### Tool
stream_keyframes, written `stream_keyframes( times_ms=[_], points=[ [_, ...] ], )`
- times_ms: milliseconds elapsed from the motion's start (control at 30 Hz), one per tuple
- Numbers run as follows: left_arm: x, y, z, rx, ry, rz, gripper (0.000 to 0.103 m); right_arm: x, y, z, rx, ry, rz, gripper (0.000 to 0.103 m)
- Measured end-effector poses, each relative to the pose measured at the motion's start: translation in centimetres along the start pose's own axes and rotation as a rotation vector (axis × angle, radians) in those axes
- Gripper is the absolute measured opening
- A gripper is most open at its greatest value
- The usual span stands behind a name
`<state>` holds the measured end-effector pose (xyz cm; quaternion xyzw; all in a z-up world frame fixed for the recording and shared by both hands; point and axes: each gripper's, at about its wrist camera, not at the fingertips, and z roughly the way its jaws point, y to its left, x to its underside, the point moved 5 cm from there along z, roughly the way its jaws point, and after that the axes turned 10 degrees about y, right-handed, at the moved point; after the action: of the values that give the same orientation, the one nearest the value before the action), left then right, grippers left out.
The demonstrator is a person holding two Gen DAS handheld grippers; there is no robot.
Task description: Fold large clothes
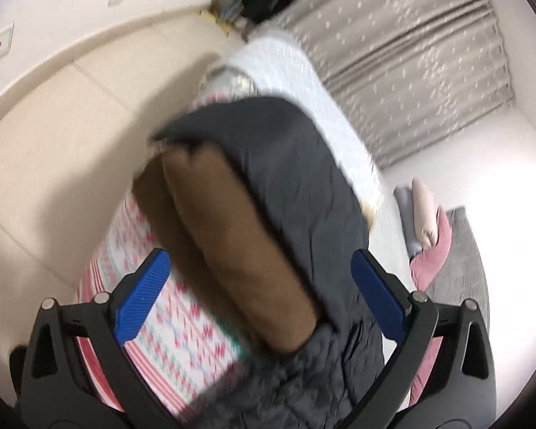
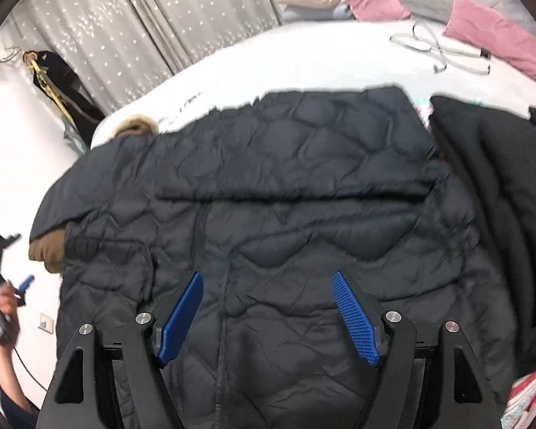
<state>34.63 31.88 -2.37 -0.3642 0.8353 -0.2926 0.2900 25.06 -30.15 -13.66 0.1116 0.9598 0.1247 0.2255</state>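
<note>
1. On the bed (image 2: 303, 60), over its white cover, lies a dark quilted jacket (image 2: 268, 186), spread flat with one part folded over itself.
2. Its brown lining (image 1: 232, 236) shows at the folded end, near the edge of the bed that faces the beige floor (image 1: 53, 150).
3. Under the jacket, a pink patterned blanket (image 1: 175, 325) covers this side of the bed.
4. The left claw (image 1: 261, 296) is released, its blue pads (image 1: 143, 296) wide apart on both sides of the jacket, and they do not press the cloth.
5. The right claw (image 2: 268, 318) is also released; its pads stand apart above the quilted surface, and I cannot tell if they touch it.
6. Beside the jacket, toward the other edge, lies a black garment (image 2: 500, 178).
7. At the far end of the bed are pink pillows (image 2: 500, 39), and a grey strap (image 2: 443, 50) lies near them.
8. Behind the bed hangs a grey curtain (image 2: 125, 18).
</note>
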Motion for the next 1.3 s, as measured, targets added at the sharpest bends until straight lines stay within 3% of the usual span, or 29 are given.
stream_keyframes(
  times_ms=[100, 167, 300, 400, 467, 533, 567, 700, 767, 800, 867, 1033, 1067, 1133, 1233, 1300],
  points=[
    [-1.9, -0.1, 0.9, -0.009, -0.018, -0.006, 0.101, 0.0, -0.6, 0.4, -0.002, -0.007, 0.04, 0.076],
    [-2.5, 0.1, 2.5, -0.024, 0.001, -0.045, 0.088, 0.1, -0.7, -0.2, -0.03, -0.024, 0.051, 0.076],
    [-3.8, -0.8, 5.3, -0.118, -0.001, -0.049, 0.087, 0.0, -0.6, -0.9, -0.05, -0.052, 0.054, 0.076],
    [-4.7, 0.1, 6.0, -0.154, -0.002, -0.134, 0.083, -0.1, -0.7, -1.2, -0.073, -0.06, 0.065, 0.076],
    [-4.6, -0.2, 5.8, -0.222, -0.007, -0.138, 0.071, -0.1, -0.7, -1.3, -0.075, -0.061, 0.065, 0.076],
    [-3.9, -0.2, 5.1, -0.312, -0.001, -0.128, 0.045, -0.1, -0.7, -1.3, -0.076, -0.061, 0.064, 0.076],
    [-3.4, -0.3, 4.4, -0.339, 0.005, -0.134, 0.043, -0.1, -0.7, -1.3, -0.08, -0.06, 0.065, 0.076],
    [-2.2, -1.2, 1.4, -0.222, -0.049, -0.125, 0.043, -0.1, -0.4, -1.5, -0.093, -0.062, 0.064, 0.076],
    [-2.1, -2.3, 2.1, -0.149, -0.017, -0.071, 0.052, 0.0, -0.1, -1.5, -0.099, -0.062, 0.058, 0.076],
    [-2.2, -2.7, 3.2, -0.12, 0.033, -0.058, 0.065, 0.0, 0.0, -1.4, -0.101, -0.06, 0.053, 0.076],
    [-1.9, -2.4, 5.8, -0.105, 0.129, -0.081, 0.067, 0.2, 0.4, -1.2, -0.101, -0.054, 0.043, 0.076],
    [-2.4, -2.4, 8.2, -0.124, 0.072, -0.066, 0.067, 0.3, 0.7, -1.2, -0.099, -0.057, 0.034, 0.076],
    [-2.6, -2.6, 8.2, -0.12, 0.051, -0.066, 0.061, 0.2, 0.6, -1.3, -0.1, -0.06, 0.038, 0.076],
    [-3.2, -3.2, 7.6, -0.14, 0.006, -0.044, 0.012, 0.2, 0.3, -1.4, -0.099, -0.065, 0.044, 0.076],
    [-3.8, -4.8, 5.4, -0.087, -0.122, -0.014, 0.008, 0.0, -0.1, -1.5, -0.099, -0.07, 0.055, 0.076],
    [-3.7, -7.2, 3.8, -0.073, -0.2, 0.068, 0.008, -0.1, -0.3, -1.7, -0.104, -0.074, 0.062, 0.076]
  ],
)
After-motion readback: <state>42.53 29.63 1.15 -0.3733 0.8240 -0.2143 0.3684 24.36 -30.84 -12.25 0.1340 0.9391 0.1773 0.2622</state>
